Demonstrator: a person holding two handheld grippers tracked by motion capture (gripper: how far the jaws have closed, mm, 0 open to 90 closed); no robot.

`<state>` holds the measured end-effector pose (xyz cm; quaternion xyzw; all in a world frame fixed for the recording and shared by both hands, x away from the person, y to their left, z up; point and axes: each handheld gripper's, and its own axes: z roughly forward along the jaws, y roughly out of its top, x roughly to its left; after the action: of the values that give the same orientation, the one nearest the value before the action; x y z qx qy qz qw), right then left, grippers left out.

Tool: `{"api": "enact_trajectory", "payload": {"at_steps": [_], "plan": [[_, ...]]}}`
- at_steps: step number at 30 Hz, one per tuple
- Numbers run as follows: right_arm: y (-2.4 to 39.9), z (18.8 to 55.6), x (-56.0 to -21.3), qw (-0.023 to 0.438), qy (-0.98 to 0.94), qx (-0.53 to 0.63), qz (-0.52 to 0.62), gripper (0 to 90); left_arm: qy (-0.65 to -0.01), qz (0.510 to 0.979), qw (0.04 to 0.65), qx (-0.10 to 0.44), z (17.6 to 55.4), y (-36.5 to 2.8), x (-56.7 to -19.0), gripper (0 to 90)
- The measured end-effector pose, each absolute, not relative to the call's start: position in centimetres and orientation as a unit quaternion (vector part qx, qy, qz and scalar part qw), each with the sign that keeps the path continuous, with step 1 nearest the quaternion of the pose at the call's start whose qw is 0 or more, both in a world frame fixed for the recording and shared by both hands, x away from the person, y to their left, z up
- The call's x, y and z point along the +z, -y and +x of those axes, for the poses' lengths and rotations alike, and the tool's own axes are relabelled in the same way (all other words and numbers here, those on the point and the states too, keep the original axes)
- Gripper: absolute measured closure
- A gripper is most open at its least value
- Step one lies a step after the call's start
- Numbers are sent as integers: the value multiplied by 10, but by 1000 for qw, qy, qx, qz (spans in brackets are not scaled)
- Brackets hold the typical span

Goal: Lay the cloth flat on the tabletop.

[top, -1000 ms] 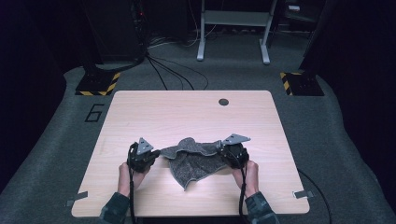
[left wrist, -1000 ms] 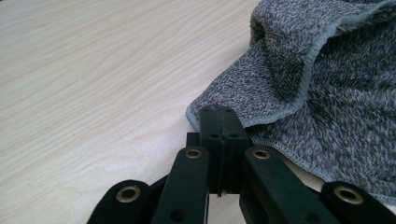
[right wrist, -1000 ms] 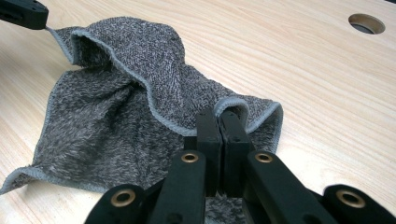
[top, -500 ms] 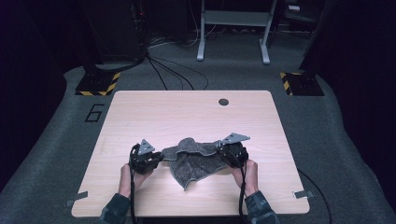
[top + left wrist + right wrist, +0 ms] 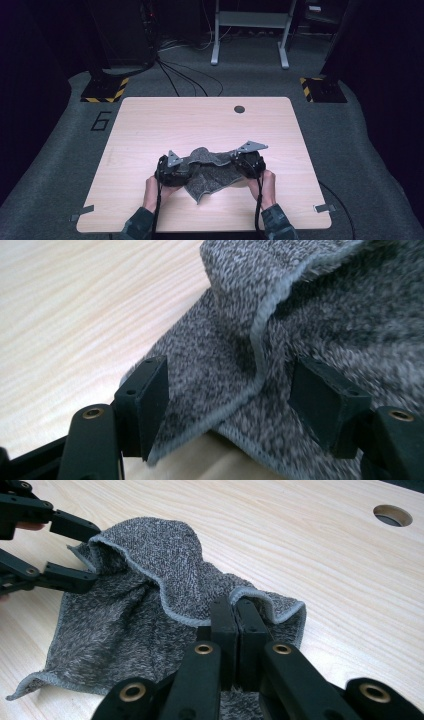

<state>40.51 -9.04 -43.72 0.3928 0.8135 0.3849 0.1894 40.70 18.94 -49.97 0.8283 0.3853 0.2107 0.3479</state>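
A grey terry cloth (image 5: 212, 175) lies crumpled on the wooden table (image 5: 200, 120) between my two grippers. My left gripper (image 5: 186, 169) is at the cloth's left side. In the left gripper view its jaws (image 5: 230, 385) have just been opening and stand apart, with a hemmed fold of the cloth (image 5: 280, 315) lying loose between the pads. The right gripper view also shows the left gripper (image 5: 82, 552) straddling the raised cloth edge. My right gripper (image 5: 236, 612) is shut on the cloth's (image 5: 150, 595) right hem, its jaws pressed together over a fold. In the high view it (image 5: 236, 161) is at the cloth's right side.
A round cable hole (image 5: 239, 109) sits near the table's far edge, also in the right gripper view (image 5: 392, 515). Beyond the table are grey carpet, floor cables (image 5: 180, 75), a metal stand (image 5: 250, 30) and yellow-black striped feet (image 5: 105, 90).
My left gripper has moved right towards the cloth's middle, bunching the cloth, and its jaws have opened off the fold. The right gripper has stayed put.
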Motion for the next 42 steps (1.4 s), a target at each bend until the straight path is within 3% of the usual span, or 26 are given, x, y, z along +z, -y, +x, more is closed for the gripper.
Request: {"api": "enact_trajectory", "payload": {"at_steps": [5, 14, 21, 22, 23, 25, 42], "plan": [[92, 404, -436, 190, -811, 385, 397, 891, -391, 827, 337, 223, 412, -188, -501, 351], [101, 406, -438, 187, -806, 387, 408, 891, -405, 819, 323, 245, 418, -194, -504, 501], [102, 407, -442, 181, -807, 384, 411, 891, -389, 828, 318, 250, 420, -194, -505, 767], [102, 407, -442, 181, -807, 384, 411, 891, -388, 828, 320, 249, 420, -194, -505, 767], [102, 406, -442, 181, -809, 381, 410, 891, -386, 829, 321, 247, 420, -195, -505, 839], [103, 405, -442, 180, -809, 380, 412, 892, -385, 828, 327, 244, 421, -195, -506, 871], [103, 406, -451, 157, -813, 377, 415, 893, -392, 826, 351, 201, 418, -214, -495, 886]]}}
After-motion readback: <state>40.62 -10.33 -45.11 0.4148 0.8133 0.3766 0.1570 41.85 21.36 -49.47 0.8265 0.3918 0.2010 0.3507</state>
